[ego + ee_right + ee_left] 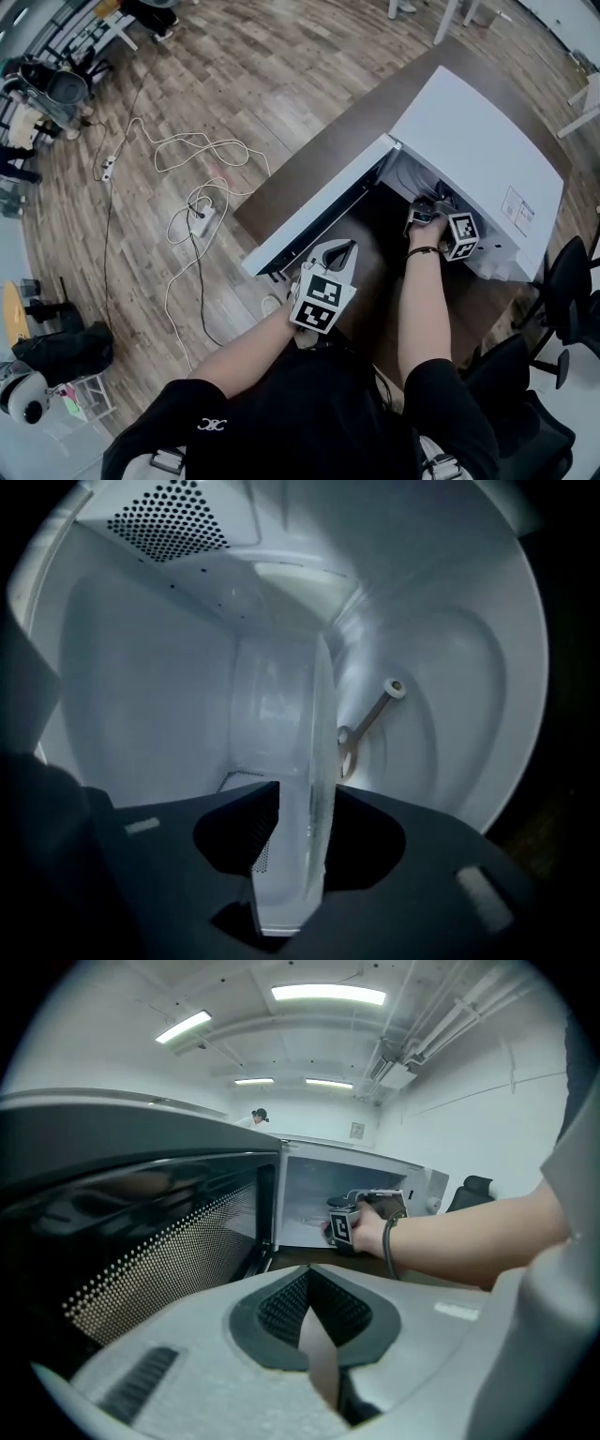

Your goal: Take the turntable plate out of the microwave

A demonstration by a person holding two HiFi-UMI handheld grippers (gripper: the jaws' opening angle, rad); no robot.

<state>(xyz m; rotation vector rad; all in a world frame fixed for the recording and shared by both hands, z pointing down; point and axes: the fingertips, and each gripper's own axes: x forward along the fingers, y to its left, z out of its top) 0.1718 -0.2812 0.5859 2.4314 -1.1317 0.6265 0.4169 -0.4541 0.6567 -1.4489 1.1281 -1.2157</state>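
Right gripper is inside the microwave cavity. Its fingers are spread, with the glass turntable plate edge-on between them. The rim sits close against one finger and a gap shows at the other, so no firm pinch is evident. The roller arm lies beyond the fingertips, past the plate. Left gripper: fingers pressed together, nothing between them, open door just beside them.
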